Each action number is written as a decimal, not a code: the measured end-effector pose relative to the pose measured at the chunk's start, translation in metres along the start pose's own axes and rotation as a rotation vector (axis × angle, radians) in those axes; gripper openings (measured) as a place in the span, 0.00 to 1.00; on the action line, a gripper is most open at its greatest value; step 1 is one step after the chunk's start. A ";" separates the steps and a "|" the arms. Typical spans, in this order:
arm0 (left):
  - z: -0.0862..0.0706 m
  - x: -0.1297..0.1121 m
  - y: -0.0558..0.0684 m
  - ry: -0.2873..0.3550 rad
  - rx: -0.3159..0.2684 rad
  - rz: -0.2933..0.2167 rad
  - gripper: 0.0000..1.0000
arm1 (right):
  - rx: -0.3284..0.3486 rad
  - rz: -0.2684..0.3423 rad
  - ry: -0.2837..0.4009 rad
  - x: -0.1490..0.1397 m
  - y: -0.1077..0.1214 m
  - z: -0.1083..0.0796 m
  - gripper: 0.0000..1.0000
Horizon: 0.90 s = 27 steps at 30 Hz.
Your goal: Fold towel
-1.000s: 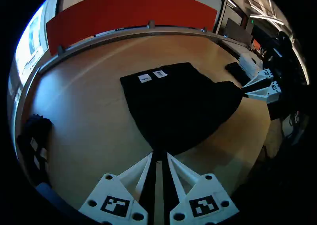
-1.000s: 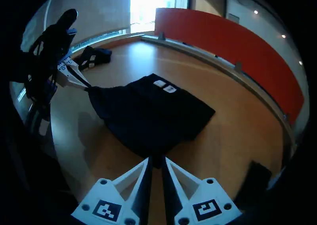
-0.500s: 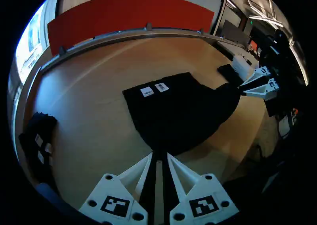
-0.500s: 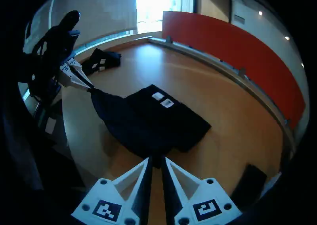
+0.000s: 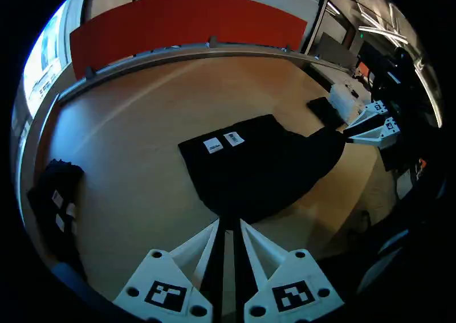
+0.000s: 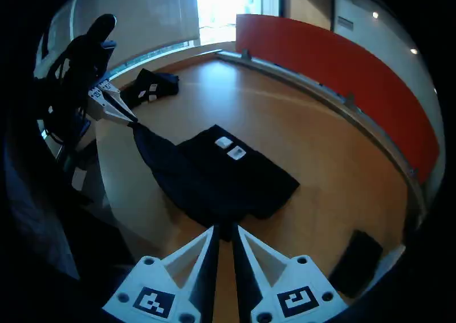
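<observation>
left gripper (image 5: 229, 223), right gripper (image 6: 225, 227) both clenched on towel (image 5: 262, 163) corners; uneven pull might slip corner loose, fold ends crooked

Dim, fisheye-warped edges; blown-out window (image 6: 228, 7) glare, soft sheen across the wooden table (image 6: 319, 152).

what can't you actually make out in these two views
- Print on the two white labels on the towel: too small, both views.
- Towel's folds and layers: black cloth too dark, both views.
- Dark bundle beyond the towel, left gripper view: too dim to identify.
- The person holding the left gripper, right gripper view: backlit silhouette.
</observation>
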<state>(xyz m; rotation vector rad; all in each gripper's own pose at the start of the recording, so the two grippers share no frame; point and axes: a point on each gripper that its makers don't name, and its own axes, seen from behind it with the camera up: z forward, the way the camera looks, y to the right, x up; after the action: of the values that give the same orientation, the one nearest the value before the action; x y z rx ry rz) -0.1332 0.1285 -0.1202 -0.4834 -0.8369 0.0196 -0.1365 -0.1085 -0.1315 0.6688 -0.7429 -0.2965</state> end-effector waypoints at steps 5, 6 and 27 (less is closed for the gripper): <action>0.004 0.004 -0.001 0.005 0.001 -0.004 0.10 | 0.001 0.006 -0.002 0.001 0.001 0.004 0.16; 0.005 0.005 -0.001 0.007 0.001 -0.005 0.10 | 0.001 0.008 -0.003 0.001 0.001 0.005 0.16; 0.068 0.036 -0.025 0.045 0.013 -0.030 0.10 | -0.024 0.064 -0.022 0.003 0.045 0.056 0.16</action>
<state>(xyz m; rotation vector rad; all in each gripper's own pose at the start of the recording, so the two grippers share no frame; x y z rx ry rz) -0.1620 0.1406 -0.0458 -0.4578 -0.7994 -0.0138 -0.1735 -0.1011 -0.0699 0.6191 -0.7795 -0.2546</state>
